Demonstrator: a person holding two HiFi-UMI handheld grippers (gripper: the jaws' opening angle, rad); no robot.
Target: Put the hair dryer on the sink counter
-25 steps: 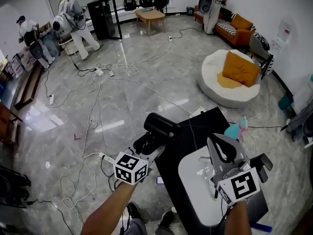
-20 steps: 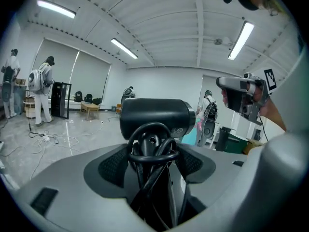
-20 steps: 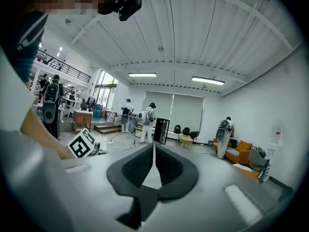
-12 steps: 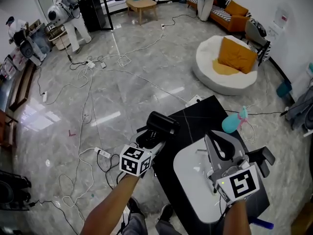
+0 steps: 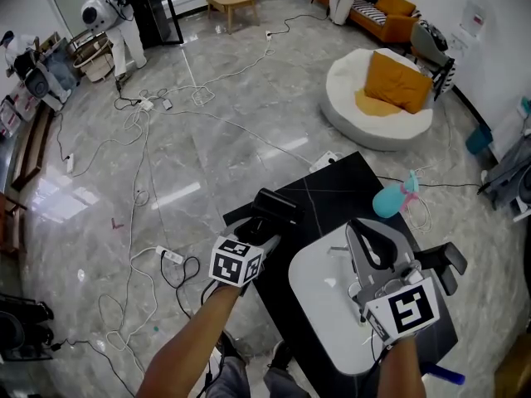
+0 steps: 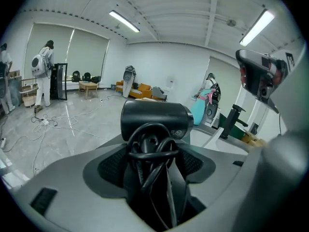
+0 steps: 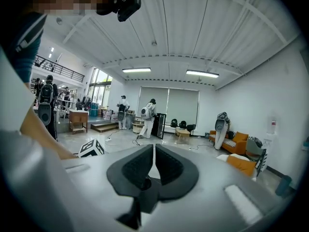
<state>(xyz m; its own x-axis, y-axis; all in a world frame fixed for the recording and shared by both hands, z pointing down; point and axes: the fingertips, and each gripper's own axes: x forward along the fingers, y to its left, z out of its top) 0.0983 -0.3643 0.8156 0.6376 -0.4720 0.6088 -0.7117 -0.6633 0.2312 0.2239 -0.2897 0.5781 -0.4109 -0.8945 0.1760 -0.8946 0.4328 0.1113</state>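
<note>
The hair dryer [image 5: 275,207] is black and is held by the left gripper [image 5: 259,232]. In the head view it is at the left edge of the black sink counter [image 5: 332,193], with its thick barrel pointing away from the person. From the pictures it is not possible to say if it touches the counter or is just above it. In the left gripper view the barrel [image 6: 155,119] lies crosswise above the jaws. The handle, with the black cord [image 6: 150,149] looped around it, stands between the two jaws. The left gripper [image 6: 152,166] is closed on this handle, and its ribbed pads press on both sides of it.

A white sink [image 5: 319,301] with rounded shape is set into the counter, just to the right of the hair dryer. The right gripper [image 5: 371,247] hangs over this sink, well apart from the dryer. In its own view the right gripper [image 7: 153,164] has the jaws brought together, with only a thin slit between the pads, and nothing is in it.

Beyond the counter, near its far right corner, a teal and pink object [image 5: 388,199] is on the grey marble floor [image 5: 207,164]. Many white cables [image 5: 145,181] lie over the floor to the left. Farther away there is a round white beanbag [image 5: 348,114] with an orange cushion [image 5: 394,85] on it.
</note>
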